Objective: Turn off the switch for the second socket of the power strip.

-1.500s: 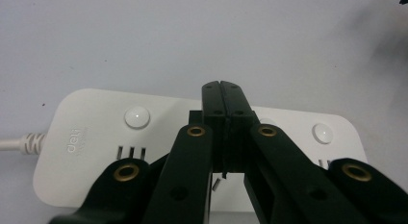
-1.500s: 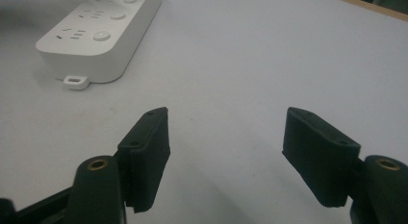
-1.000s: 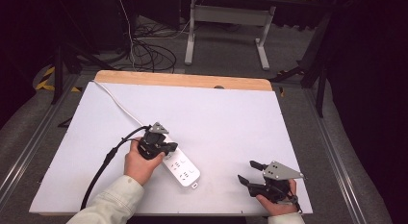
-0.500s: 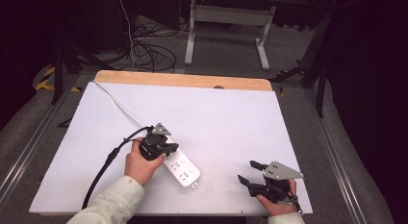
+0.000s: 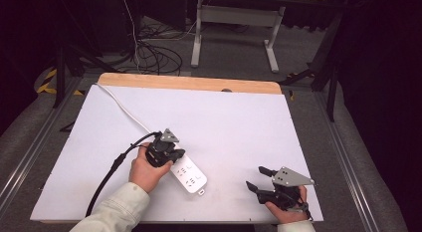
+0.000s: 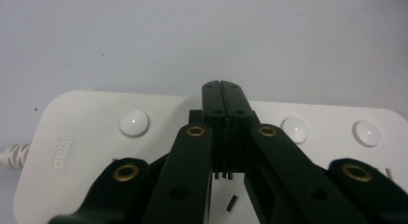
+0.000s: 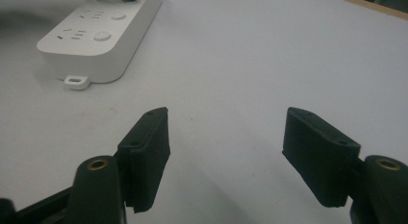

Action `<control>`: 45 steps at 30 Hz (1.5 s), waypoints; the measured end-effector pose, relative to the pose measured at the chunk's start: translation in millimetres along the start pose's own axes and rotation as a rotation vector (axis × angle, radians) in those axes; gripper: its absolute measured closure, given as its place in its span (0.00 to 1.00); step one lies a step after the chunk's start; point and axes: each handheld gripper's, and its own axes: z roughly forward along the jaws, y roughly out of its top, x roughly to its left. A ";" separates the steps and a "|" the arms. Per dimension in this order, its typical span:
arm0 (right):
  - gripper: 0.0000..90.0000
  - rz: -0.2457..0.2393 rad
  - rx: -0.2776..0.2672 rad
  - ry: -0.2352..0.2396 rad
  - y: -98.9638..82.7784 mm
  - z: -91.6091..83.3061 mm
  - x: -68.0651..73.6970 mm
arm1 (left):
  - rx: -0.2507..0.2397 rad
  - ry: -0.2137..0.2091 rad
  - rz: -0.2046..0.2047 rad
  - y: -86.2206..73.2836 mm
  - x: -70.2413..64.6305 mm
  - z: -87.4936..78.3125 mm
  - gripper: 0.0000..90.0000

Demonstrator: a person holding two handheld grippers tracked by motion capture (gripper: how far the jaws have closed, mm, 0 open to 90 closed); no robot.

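A white power strip lies on the white table, with its white cord running to the far left corner. My left gripper is held over the strip's left half. Seen close up, the left gripper is shut and its joined tips lie over the strip between two round buttons; contact cannot be told. Near the front right edge, my right gripper rests open. Its jaws stand wide apart over bare table, and the strip's end lies ahead to their left.
A black cable trails from the left hand toward the front left edge. The table's far edge is a wooden strip. Beyond it on the floor stand a desk frame and tangled cables. Metal rails flank the table.
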 end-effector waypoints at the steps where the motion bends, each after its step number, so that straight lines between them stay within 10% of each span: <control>1: 0.38 0.000 0.001 0.000 0.1 0.1 0.1 | 0.003 -0.002 -0.001 -0.1 -0.1 0.2 1.00; 37: 0.38 -0.004 0.005 0.000 -0.1 0.1 1.6 | 0.008 0.076 0.052 -0.9 -7.9 2.6 1.00; 45: 0.38 0.001 0.004 0.000 -0.7 0.0 0.5 | -0.003 0.014 0.011 0.0 -2.7 -1.9 1.00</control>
